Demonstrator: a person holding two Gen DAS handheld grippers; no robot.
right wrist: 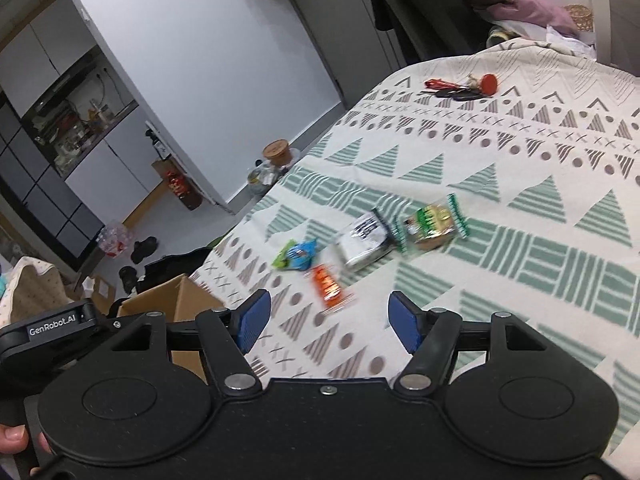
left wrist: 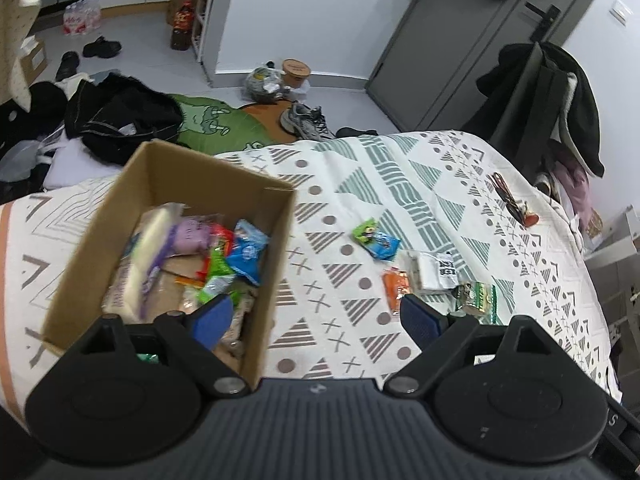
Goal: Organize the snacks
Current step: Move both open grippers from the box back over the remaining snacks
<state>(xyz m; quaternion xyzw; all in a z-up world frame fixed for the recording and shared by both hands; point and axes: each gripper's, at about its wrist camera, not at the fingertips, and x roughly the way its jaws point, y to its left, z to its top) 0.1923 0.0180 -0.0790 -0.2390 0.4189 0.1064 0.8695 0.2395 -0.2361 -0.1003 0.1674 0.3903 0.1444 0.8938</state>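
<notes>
**Snacks half sorted: a filled box and five packets loose on the bed**

The cardboard box [left wrist: 168, 216] sits on the patterned bedspread [left wrist: 400, 184], its near corner hidden behind the left hand-held gripper [left wrist: 316, 316]. Inside, crinkled wrappers overlap (a pale purple pack, a blue one, green ones), so their count is unclear. That gripper is spread wide and holds nothing, one blue ribbed pad over the box.

The right hand-held gripper [right wrist: 330, 322] is likewise released and empty, above the loose snacks, which are motion-blurred in its view: an orange packet [right wrist: 330, 286], a green-and-blue packet [right wrist: 296, 256], a white block-shaped pack with black print [right wrist: 364, 240], and a clear green-edged pack of brown biscuits [right wrist: 432, 224]. Keys [right wrist: 464, 88] lie well apart.
</notes>
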